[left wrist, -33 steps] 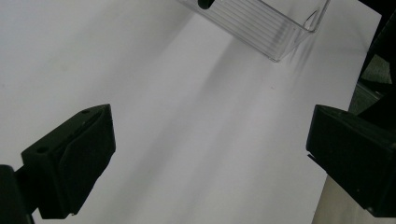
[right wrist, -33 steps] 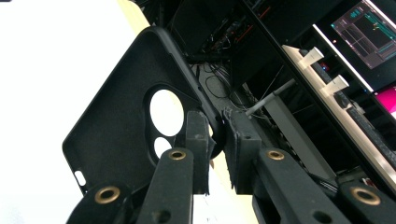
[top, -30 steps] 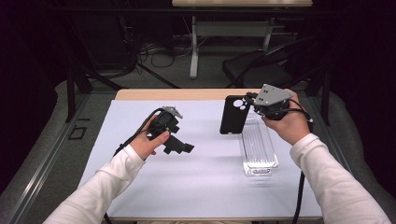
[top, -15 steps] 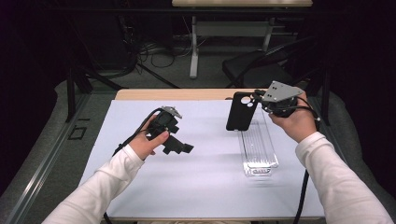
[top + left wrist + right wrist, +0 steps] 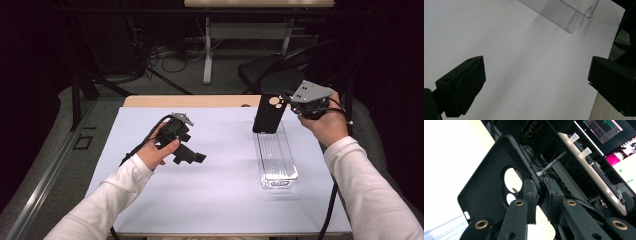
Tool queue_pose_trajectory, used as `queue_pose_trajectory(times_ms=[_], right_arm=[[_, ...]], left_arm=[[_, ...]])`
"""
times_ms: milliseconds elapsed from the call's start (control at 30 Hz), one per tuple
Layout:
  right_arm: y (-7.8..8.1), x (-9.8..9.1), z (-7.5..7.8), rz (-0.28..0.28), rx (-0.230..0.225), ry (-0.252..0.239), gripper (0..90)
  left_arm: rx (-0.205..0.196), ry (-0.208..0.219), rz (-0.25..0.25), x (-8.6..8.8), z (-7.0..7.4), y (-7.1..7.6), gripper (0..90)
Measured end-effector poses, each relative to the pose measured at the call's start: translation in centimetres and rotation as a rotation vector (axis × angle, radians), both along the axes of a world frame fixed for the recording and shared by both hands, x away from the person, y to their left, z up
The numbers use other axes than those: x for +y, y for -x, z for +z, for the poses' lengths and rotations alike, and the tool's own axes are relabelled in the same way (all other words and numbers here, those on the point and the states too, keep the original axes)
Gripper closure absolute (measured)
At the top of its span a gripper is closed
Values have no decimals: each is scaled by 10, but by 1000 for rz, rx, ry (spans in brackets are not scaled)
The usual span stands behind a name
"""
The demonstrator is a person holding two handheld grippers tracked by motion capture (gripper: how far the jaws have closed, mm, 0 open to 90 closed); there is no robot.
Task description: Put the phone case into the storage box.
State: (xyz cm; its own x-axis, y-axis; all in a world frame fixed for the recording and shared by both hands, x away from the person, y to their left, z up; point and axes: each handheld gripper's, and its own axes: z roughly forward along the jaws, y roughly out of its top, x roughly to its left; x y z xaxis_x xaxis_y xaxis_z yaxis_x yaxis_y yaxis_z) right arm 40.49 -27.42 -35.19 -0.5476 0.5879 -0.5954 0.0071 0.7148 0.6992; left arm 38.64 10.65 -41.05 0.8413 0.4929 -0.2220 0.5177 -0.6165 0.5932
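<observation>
A black phone case (image 5: 269, 113) with round camera cutouts hangs upright over the far end of a clear plastic tray (image 5: 275, 156). My right gripper (image 5: 289, 102) is shut on its upper edge; in the right gripper view the jaws pinch the rim of the phone case (image 5: 499, 187) beside the cutouts, at the right gripper (image 5: 541, 195). My left gripper (image 5: 192, 156) is held just above the white table cover (image 5: 220, 195) at centre left, jaws wide apart. In the left gripper view the left gripper (image 5: 536, 82) has bare white surface between its fingers, and the tray's corner (image 5: 564, 12) lies ahead.
A wooden table edge (image 5: 190, 101) runs along the far side. Beyond it stand a dark chair (image 5: 280, 75), a white desk leg (image 5: 207, 55) and floor cables. The right gripper view shows lit monitors (image 5: 624, 152) in the background.
My right hand has carried the phone case to the right and slightly up, off the tray's middle toward its far right end. The left hand stays put.
</observation>
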Motion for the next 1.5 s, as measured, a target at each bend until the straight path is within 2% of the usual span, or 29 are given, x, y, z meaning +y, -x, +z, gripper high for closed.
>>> queue_pose_trajectory(times_ms=[267,900,1133,1500], right_arm=[[-7,-3,-5,-8,2,19,809],[-20,-8,-13,-15,-26,62,809],[-30,-7,-22,-6,-31,97,809],[-47,-4,-40,-5,-56,119,809]], left_arm=[[-1,-4,6,1,-1,-1,16],[2,-2,11,6,-2,-3,17],[6,-6,21,8,-2,-3,17],[10,-10,30,11,-5,-5,16]])
